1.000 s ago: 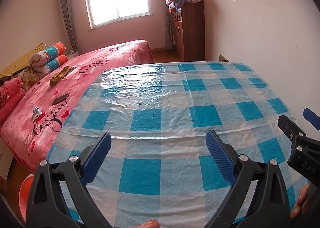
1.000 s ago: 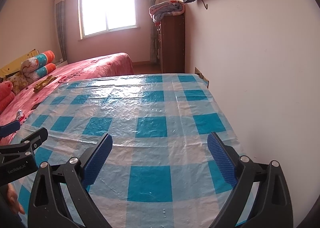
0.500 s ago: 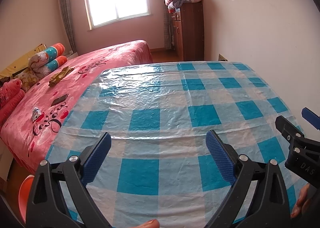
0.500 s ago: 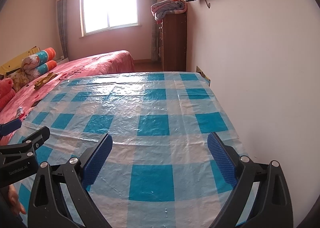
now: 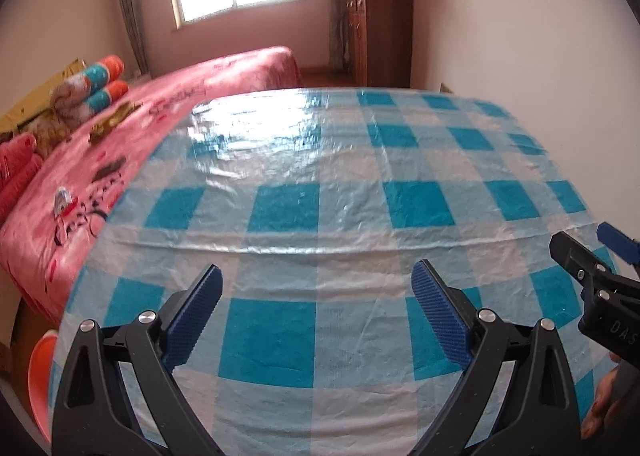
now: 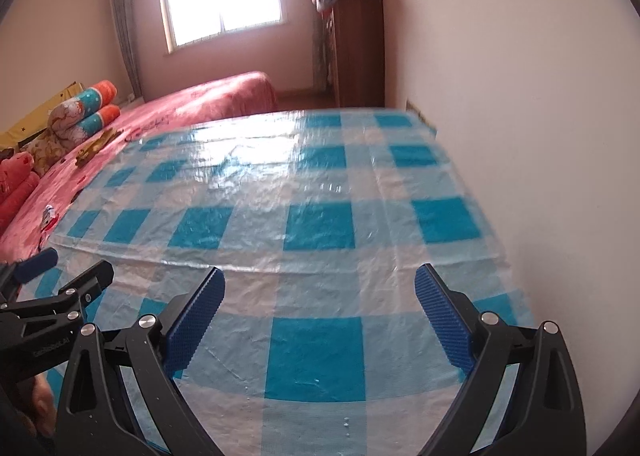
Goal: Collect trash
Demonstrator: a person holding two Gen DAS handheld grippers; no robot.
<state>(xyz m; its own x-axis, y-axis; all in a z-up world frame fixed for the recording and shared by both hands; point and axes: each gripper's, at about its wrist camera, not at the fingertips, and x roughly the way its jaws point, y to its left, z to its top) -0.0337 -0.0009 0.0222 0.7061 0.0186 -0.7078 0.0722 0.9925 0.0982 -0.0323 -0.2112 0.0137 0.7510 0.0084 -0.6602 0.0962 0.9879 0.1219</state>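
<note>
My left gripper (image 5: pixel 316 296) hovers open over the near part of a table covered by a blue-and-white checked plastic cloth (image 5: pixel 320 159), with nothing between its fingers. My right gripper (image 6: pixel 320 296) is also open and empty, over the same cloth (image 6: pixel 320 183) near the wall. Each gripper shows in the other's view: the right gripper (image 5: pixel 592 256) at the right edge, the left gripper (image 6: pixel 68 276) at the left edge. I see no loose item on the cloth. A small wrapper-like object (image 5: pixel 64 201) lies on the pink bed.
A pink bed (image 5: pixel 180 95) runs along the table's left side, with rolled bedding (image 5: pixel 92 87), a dark flat item (image 5: pixel 108 171) and a golden item (image 5: pixel 114 123) on it. An orange object (image 5: pixel 40 376) sits low at the left. A wooden cabinet (image 5: pixel 380 27) stands behind; a wall (image 6: pixel 520 135) borders the right.
In both views the table's far edge and the window sit higher in frame and the image is slightly blurred: both grippers have tilted down a little. The jaws stay as wide apart as before.
</note>
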